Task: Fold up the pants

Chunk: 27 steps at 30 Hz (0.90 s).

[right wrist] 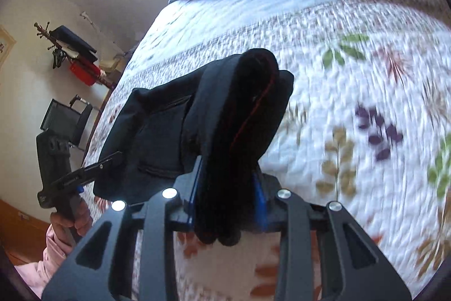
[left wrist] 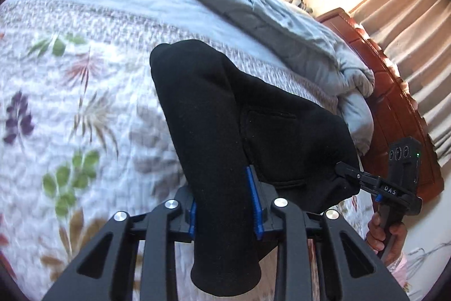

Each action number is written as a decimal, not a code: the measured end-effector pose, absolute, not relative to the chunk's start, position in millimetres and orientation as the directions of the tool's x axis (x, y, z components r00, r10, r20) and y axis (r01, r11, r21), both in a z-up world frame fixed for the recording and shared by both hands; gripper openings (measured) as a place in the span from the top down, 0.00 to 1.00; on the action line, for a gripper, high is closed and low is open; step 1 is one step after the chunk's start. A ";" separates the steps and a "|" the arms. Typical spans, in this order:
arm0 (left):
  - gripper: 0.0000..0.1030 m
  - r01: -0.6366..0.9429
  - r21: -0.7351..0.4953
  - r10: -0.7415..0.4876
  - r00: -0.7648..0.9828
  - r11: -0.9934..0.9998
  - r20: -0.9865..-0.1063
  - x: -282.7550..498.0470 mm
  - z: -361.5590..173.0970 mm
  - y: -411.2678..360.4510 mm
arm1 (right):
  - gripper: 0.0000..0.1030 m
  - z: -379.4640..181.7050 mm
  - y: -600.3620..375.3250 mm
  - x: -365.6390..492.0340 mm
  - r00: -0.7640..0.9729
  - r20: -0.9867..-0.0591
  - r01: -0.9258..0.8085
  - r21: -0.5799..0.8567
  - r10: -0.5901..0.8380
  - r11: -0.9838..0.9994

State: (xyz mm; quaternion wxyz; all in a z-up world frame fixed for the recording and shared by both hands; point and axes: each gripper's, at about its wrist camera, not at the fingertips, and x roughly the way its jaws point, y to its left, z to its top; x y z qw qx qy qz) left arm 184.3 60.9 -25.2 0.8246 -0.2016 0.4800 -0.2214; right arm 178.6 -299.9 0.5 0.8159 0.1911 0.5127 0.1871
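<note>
The black pants (left wrist: 225,114) hang folded between my two grippers above the floral quilt (left wrist: 70,92). My left gripper (left wrist: 225,205) is shut on one thick fold of them, with cloth hanging down past its blue pads (left wrist: 253,202). My right gripper (left wrist: 342,169) shows at the right of the left wrist view, clamped on the other end. In the right wrist view my right gripper (right wrist: 228,196) is shut on a bunched part of the pants (right wrist: 242,114) with a red seam. My left gripper (right wrist: 112,157) grips the pants' left end there.
A grey-blue duvet (left wrist: 296,33) lies bunched at the head of the bed by a red-brown headboard (left wrist: 394,103) and curtains. In the right wrist view a coat stand (right wrist: 70,50) and a black chair (right wrist: 64,120) stand by the wall beyond the bed's edge.
</note>
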 end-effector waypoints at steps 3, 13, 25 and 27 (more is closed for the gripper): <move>0.72 0.173 -0.528 -0.544 0.447 0.832 -0.710 215.8 -28.1 55.0 | 0.70 -6.2 -298.9 211.3 0.406 -0.770 -0.113 0.493 0.493 0.863; 0.70 0.163 -0.491 -0.514 0.371 0.856 -0.773 246.8 -96.7 62.1 | 0.69 -77.8 -304.2 250.1 0.310 -0.814 -0.044 0.504 0.492 0.862; 0.48 0.156 -0.431 -0.456 0.394 0.889 -0.798 228.1 -122.2 60.0 | 0.48 -124.4 -325.4 234.9 0.305 -0.767 0.044 0.603 0.564 0.796; 0.43 0.149 -0.382 -0.408 0.411 0.912 -0.815 222.2 -114.3 58.5 | 0.36 -117.5 -324.2 230.0 0.321 -0.774 0.041 0.587 0.546 0.809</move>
